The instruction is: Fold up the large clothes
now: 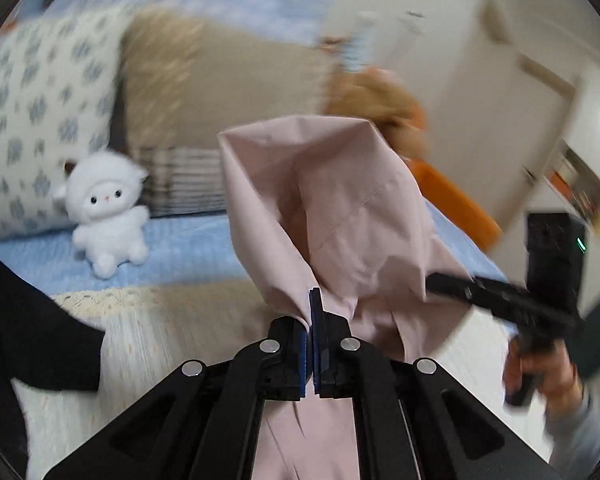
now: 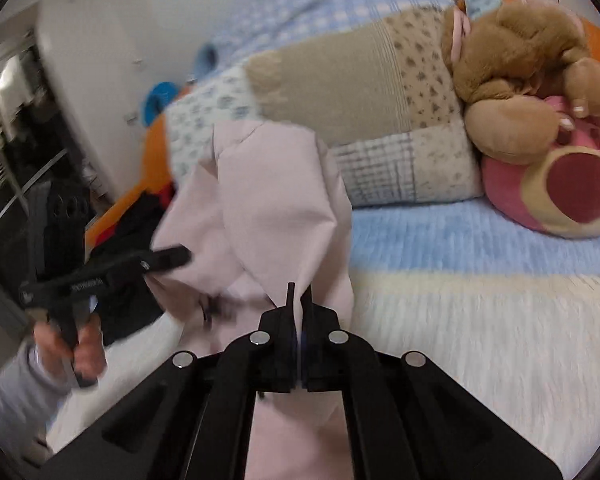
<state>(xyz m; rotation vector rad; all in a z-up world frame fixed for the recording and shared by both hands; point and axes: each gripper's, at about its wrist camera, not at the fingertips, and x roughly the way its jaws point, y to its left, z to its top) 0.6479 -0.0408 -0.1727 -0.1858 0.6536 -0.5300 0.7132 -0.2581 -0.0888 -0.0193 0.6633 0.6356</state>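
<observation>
Left wrist view: the left claw (image 1: 315, 308) is clamped on a fold of the pink garment (image 1: 340, 216), its blue pads pressed together with cloth pinched between them. The garment rises straight ahead of this claw and stands up in a loose peak, then falls back under the claw toward the bottom of the frame, so its long axis runs away from the camera and upward. The right claw (image 1: 434, 280) comes in from the right edge, its tip buried in the same cloth, with the right hand (image 1: 540, 368) gripping the handle below. Beyond are the bed (image 1: 188, 252), a white plush (image 1: 108, 216) and pillows, all blurred.

Right wrist view: the right claw (image 2: 300, 300) is closed narrow on another edge of the garment (image 2: 268, 208), cloth caught between its 2 tips. The garment again lies directly ahead and above, draped as a hanging peak. The left claw (image 2: 180, 258) enters from the left, level with this one and just beside it, its tip at the cloth; the left hand (image 2: 72, 344) holds it low.

Judgement: both claws grip near each other at 1 end, pointing somewhat downward. The next move likely calls for spreading them apart to stretch the held edge flat over the bed.
</observation>
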